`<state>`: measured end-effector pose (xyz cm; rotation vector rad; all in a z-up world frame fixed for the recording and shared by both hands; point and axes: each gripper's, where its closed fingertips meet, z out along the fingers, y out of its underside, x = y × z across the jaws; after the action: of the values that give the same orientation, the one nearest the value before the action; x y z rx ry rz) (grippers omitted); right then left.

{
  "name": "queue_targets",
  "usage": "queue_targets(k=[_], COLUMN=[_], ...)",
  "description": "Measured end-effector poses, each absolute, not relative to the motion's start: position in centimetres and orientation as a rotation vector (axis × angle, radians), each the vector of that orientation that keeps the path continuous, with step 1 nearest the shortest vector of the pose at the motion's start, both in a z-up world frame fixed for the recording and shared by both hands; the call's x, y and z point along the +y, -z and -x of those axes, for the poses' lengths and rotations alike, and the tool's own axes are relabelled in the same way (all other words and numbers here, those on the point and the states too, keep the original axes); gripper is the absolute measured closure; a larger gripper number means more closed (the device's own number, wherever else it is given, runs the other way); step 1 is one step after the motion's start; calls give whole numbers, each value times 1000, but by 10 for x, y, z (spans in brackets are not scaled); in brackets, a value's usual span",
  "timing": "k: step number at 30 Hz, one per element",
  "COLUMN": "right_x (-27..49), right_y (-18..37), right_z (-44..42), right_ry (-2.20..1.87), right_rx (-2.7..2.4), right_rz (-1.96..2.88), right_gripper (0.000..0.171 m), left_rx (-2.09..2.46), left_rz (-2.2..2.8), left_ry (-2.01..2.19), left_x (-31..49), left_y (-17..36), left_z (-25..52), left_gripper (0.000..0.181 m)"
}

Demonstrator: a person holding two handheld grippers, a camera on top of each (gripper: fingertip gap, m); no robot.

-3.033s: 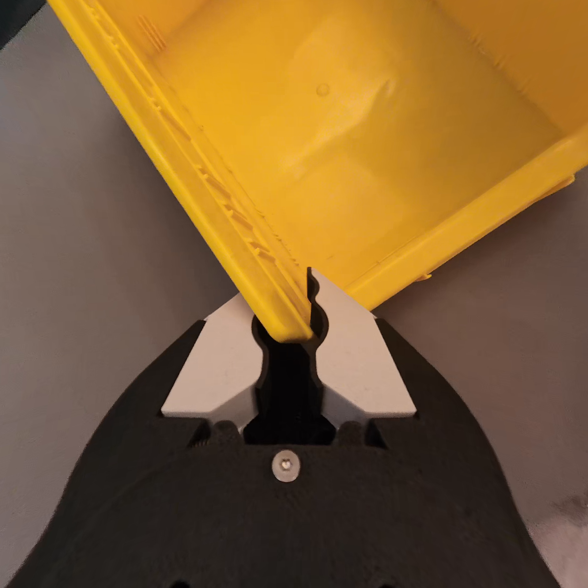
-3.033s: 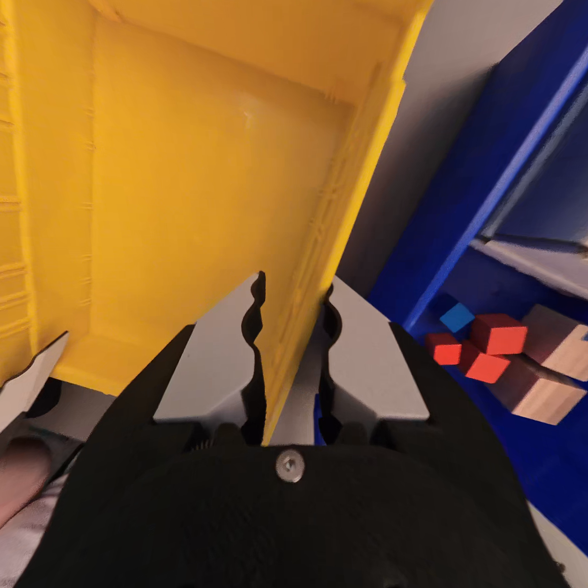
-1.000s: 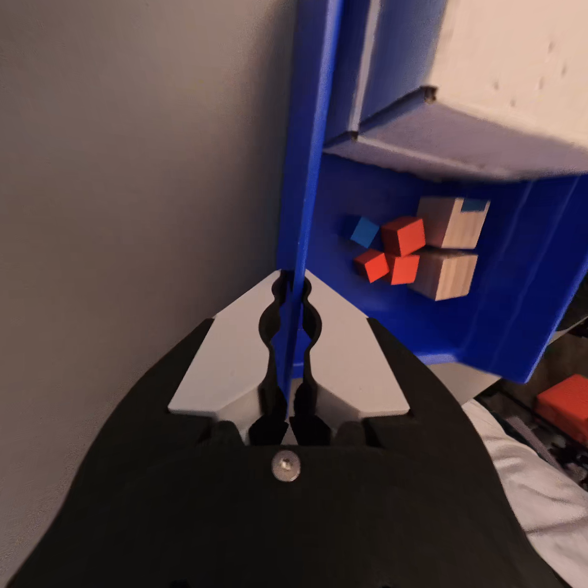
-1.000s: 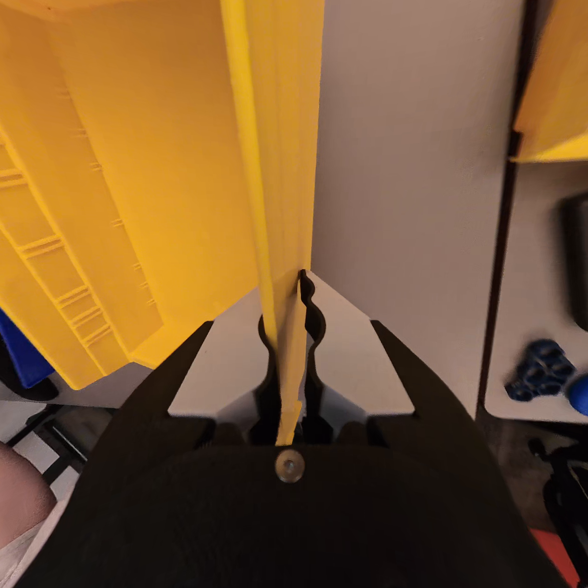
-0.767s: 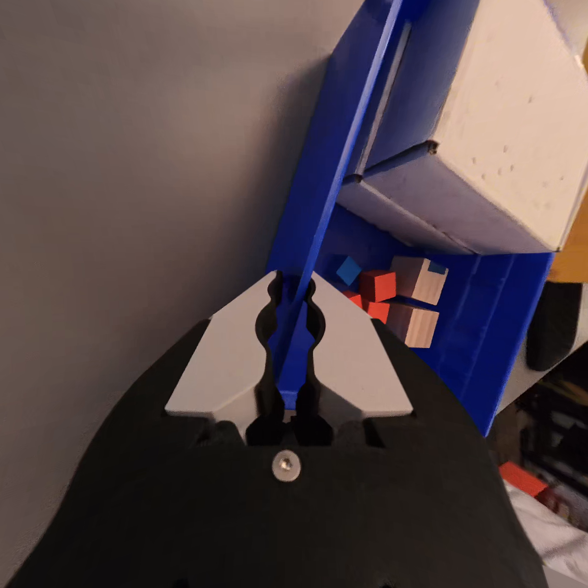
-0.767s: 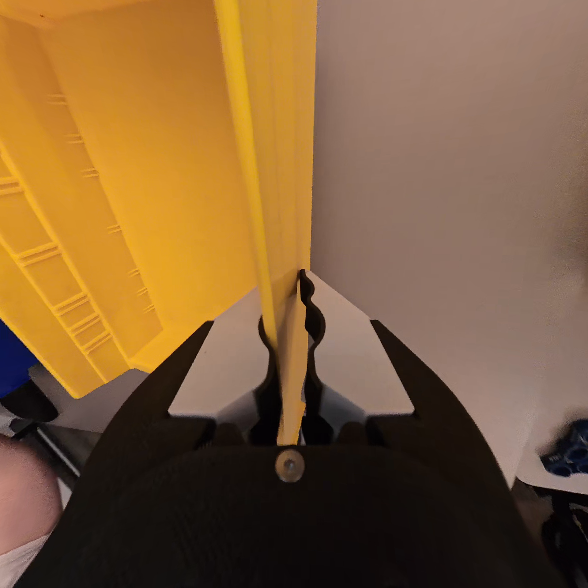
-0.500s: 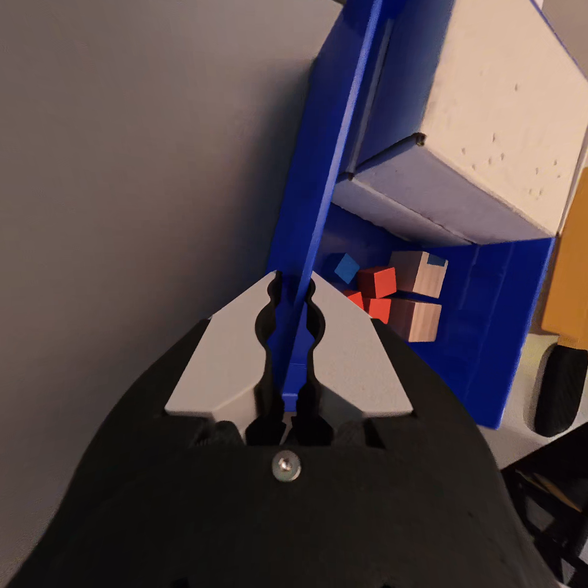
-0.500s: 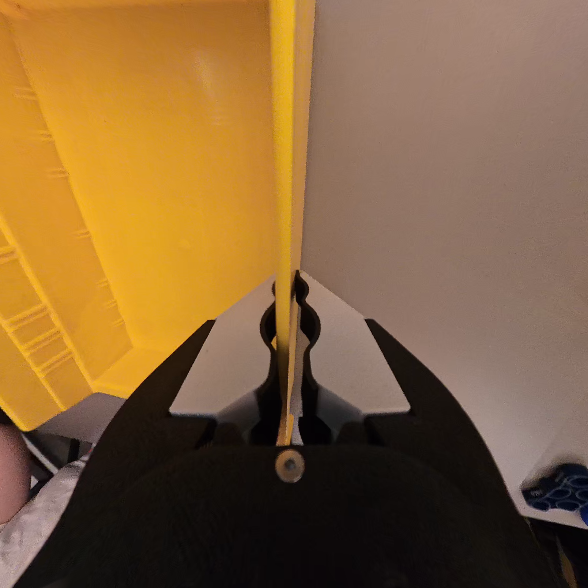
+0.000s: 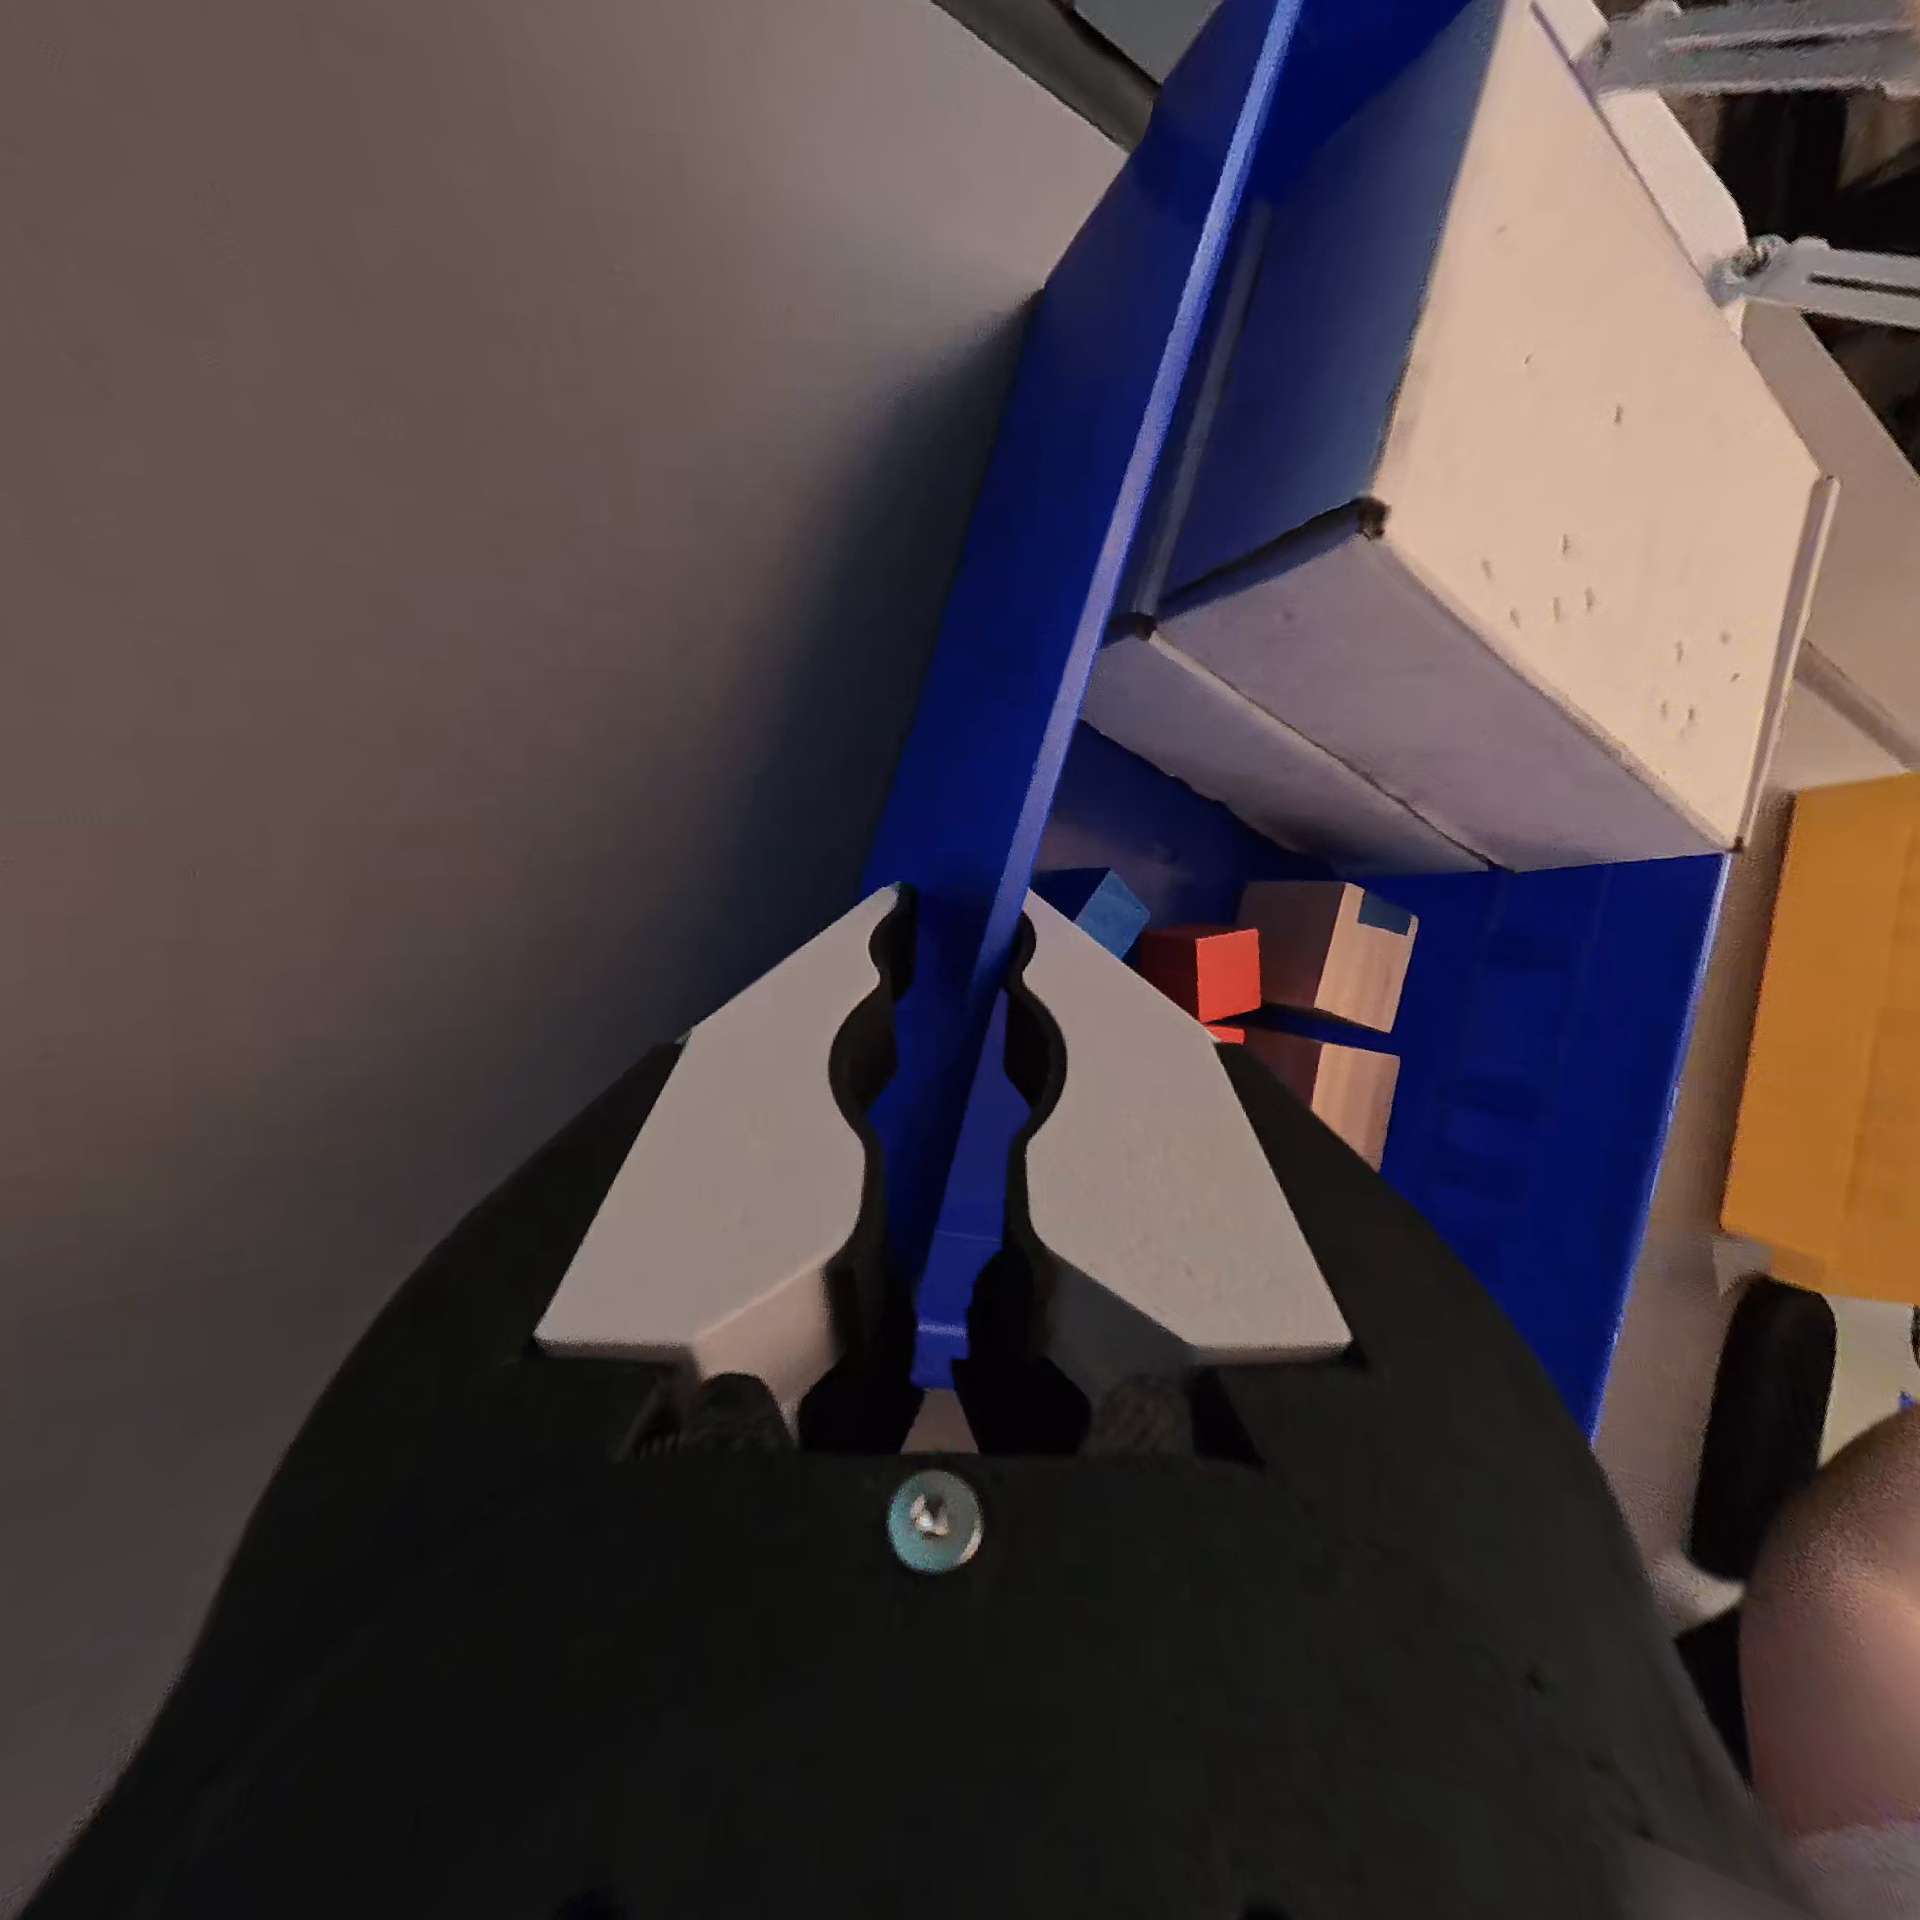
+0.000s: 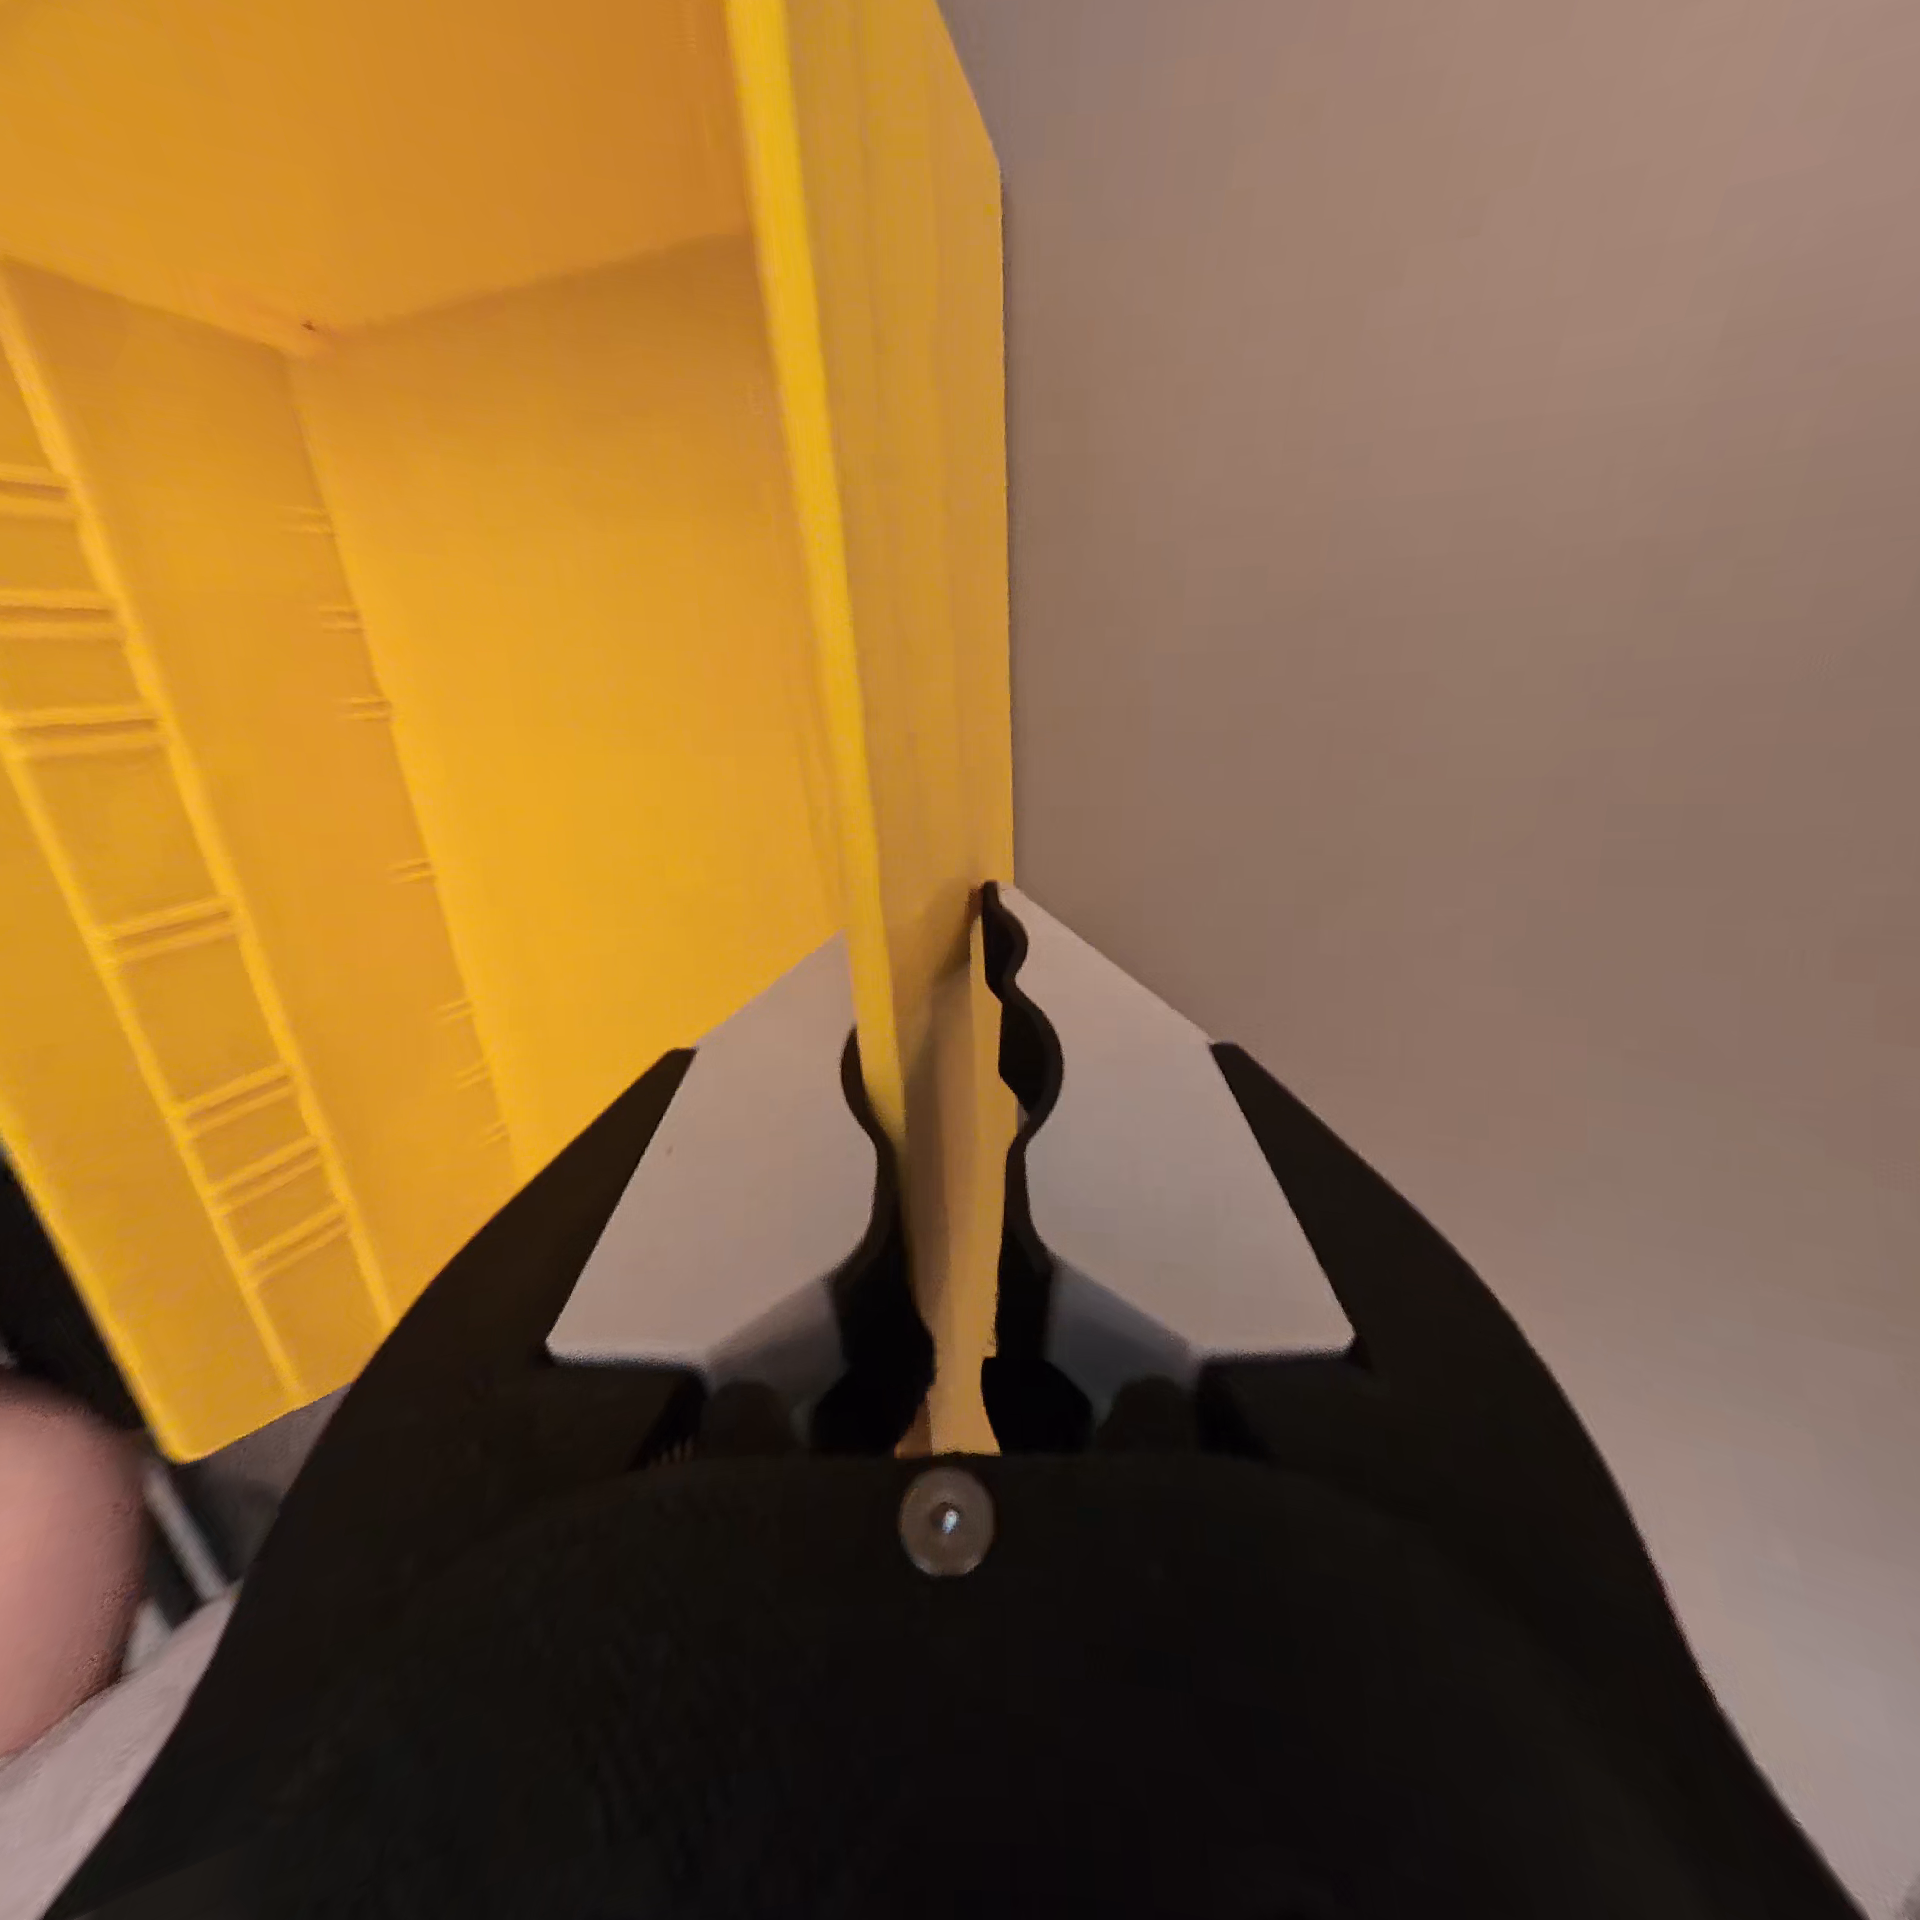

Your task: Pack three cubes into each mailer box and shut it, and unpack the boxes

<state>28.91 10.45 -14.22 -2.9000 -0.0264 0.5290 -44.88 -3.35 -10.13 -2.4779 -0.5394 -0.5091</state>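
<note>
Left wrist view: the left gripper [image 9: 951,1049] pinches the thin wall of a blue bin [image 9: 1132,520], whose long edge runs from centre toward the upper right. Inside, right of centre, lie a white mailer box [image 9: 1507,582], a red cube [image 9: 1210,971] and wooden cubes [image 9: 1340,966] (partly hidden). Right wrist view: the right gripper [image 10: 940,1049] clamps a yellow bin [image 10: 582,665] by its wall, which runs straight up the frame; the bin fills the upper left.
</note>
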Motion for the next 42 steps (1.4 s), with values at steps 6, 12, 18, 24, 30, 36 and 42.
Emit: queue_targets(k=[6, 12, 18, 24, 30, 36, 42], right_x=[103, 92, 97, 101, 115, 117, 129], right_y=[142, 143, 142, 142, 142, 139, 115], right_z=[-290, -313, -316, -328, -332, -331, -340], right_ry=[-529, -440, -465, -411, -312, -364, -457], right_rx=[-103, -89, -139, -117, -255, -201, -104], right_rz=[2903, 2933, 2886, 2885, 2845, 2816, 2651], right_gripper=[163, 165, 165, 167, 167, 167, 137], left_rx=[-595, -462, -398, -371, -346, -406, -515], left_rz=[2518, 2656, 2667, 2663, 2656, 2631, 2365], left_ry=[445, 484, 514, 389, 362, 387, 333], left_x=[-40, -59, -61, -61, -61, -58, -47], left_y=[102, 103, 103, 103, 103, 102, 51], left_z=[452, 429, 424, 439, 443, 447, 466], left_gripper=[170, 171, 171, 175, 175, 173, 158])
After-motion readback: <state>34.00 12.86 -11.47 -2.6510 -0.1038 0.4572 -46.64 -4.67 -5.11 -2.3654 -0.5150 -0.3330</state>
